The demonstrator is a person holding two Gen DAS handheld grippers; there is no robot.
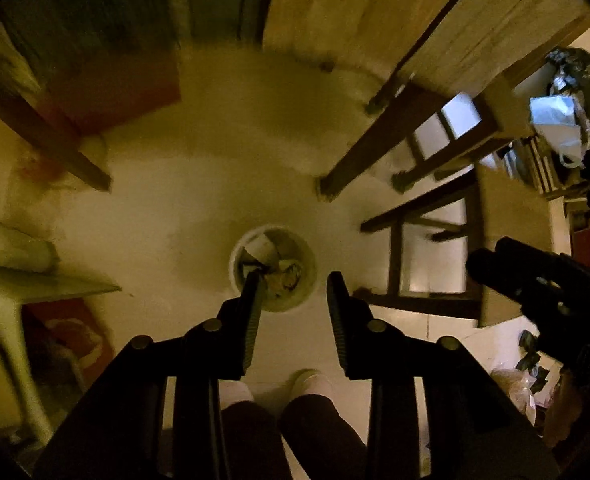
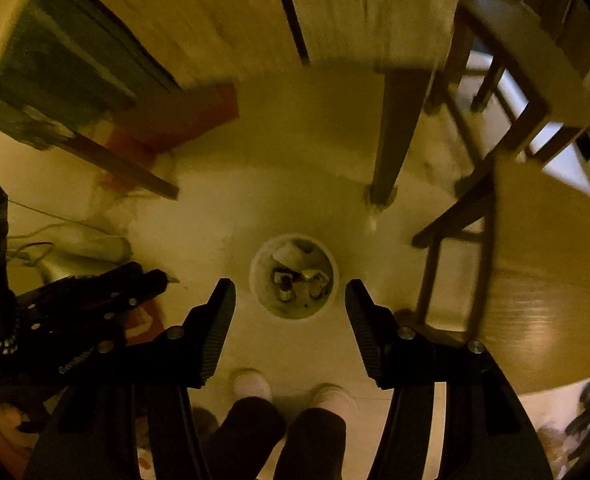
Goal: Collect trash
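Round white plastic bin (image 2: 294,276), crumpled trash inside, on pale floor. Left gripper (image 1: 293,286) and right gripper (image 2: 290,294) above it: fingers apart, empty.

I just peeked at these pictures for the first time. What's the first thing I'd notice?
A small round white bin full of trash stands on the pale floor, straight below both grippers. The right gripper and the left gripper hang open above it, holding nothing. Wooden table legs stand just beyond the bin, and a person's two feet are at the bottom.
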